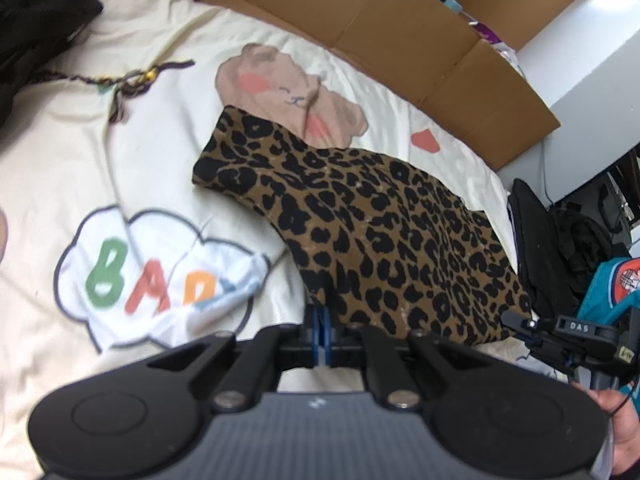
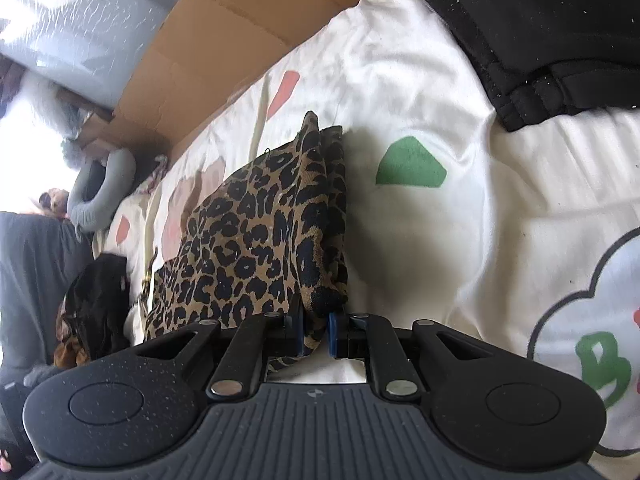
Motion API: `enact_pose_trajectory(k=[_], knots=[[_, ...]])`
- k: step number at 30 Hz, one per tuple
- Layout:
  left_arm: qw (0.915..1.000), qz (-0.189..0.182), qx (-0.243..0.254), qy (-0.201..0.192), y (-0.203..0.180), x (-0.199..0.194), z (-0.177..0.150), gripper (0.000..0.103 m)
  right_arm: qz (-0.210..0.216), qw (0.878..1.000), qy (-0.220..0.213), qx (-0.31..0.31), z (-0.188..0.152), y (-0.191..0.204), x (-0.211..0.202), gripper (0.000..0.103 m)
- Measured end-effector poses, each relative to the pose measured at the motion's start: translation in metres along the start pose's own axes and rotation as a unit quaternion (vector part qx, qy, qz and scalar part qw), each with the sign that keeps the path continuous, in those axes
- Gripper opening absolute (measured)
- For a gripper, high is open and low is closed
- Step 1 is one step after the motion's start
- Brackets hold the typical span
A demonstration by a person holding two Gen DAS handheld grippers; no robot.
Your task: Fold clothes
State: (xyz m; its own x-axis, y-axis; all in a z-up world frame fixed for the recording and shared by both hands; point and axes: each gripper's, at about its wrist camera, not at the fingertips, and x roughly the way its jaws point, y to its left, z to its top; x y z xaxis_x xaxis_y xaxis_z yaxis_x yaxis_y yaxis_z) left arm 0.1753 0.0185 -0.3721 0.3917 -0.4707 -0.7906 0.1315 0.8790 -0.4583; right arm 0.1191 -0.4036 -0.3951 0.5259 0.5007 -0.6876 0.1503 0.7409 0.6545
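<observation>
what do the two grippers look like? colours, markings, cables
Both match: matte black bodies with ribbed grey grips, two round caps, angled link arms with silver screws, and blue-padded fingers. Left gripper; right gripper. In the left view, the right gripper shows a "DAS" label and thin black cable.
</observation>
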Motion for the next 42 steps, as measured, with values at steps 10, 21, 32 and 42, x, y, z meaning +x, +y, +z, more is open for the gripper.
enact_pose_trajectory(k=[10,21,32,42], knots=[[0.9969,0.010,-0.059,0.051,0.011,0.022,0.007,0.002,-0.010,1.000,-0.006,-0.025,0.004,0.005,-0.011,0.009],[0.9891,0.035,-0.073,0.123,-0.023,0.059,0.003,0.002,-0.022,0.998,-0.043,-0.034,0.033,0.005,-0.016,0.009],[0.9858,0.033,-0.065,0.151,-0.063,0.072,-0.014,0.002,-0.029,0.996,-0.075,-0.045,0.060,0.008,-0.019,0.008],[0.9779,-0.014,-0.078,0.194,-0.091,0.072,-0.032,0.002,-0.038,0.993,-0.100,-0.048,0.081,0.006,-0.033,0.008]])
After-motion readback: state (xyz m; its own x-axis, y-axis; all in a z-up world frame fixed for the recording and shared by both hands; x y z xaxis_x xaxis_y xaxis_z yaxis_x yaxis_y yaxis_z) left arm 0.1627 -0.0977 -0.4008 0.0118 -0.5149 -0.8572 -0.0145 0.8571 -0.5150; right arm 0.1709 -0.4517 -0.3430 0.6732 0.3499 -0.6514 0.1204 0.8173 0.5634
